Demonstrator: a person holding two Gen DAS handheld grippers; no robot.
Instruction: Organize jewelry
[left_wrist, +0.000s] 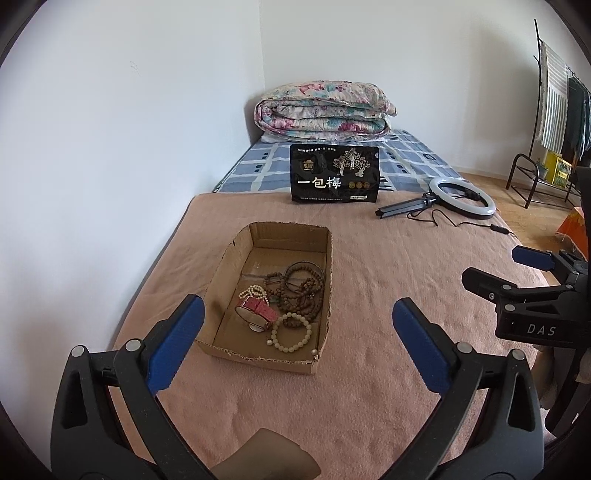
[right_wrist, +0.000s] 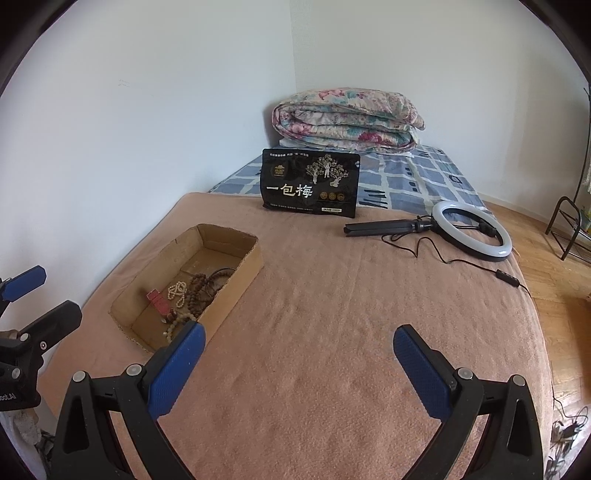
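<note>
**Jewelry gathered in a torn cardboard tray on the bed**

A shallow cardboard tray (left_wrist: 236, 254) with ragged, corrugated edges sits on a fuzzy salmon-pink blanket (left_wrist: 369, 369) spread over the bed. All the jewelry lies inside it, toward the near end: a bracelet of round cream beads (left_wrist: 290, 332), a watch with a red textured strap (left_wrist: 256, 312) and a pale oval face, a fine strand of small pearly beads (left_wrist: 253, 292), a tangle of dark brown wooden bead strings (left_wrist: 304, 286), and a thin dark bangle (left_wrist: 306, 266) at the back of the pile.

The left gripper (left_wrist: 297, 345) hangs just short of the tray's near edge, its jaws spread fully wide with nothing between the ribbed blue pads. The right gripper (right_wrist: 299, 369) hovers above bare blanket to the right of the tray, jaws likewise wide apart and empty.

Farther back stand a glossy black pouch (left_wrist: 334, 173) with white characters, upright, and a white ring light (left_wrist: 461, 195) lying flat with its folded black tripod and thin cable. Beyond these, a blue-and-white checked sheet (left_wrist: 266, 166) carries a folded floral quilt (left_wrist: 325, 110).
</note>
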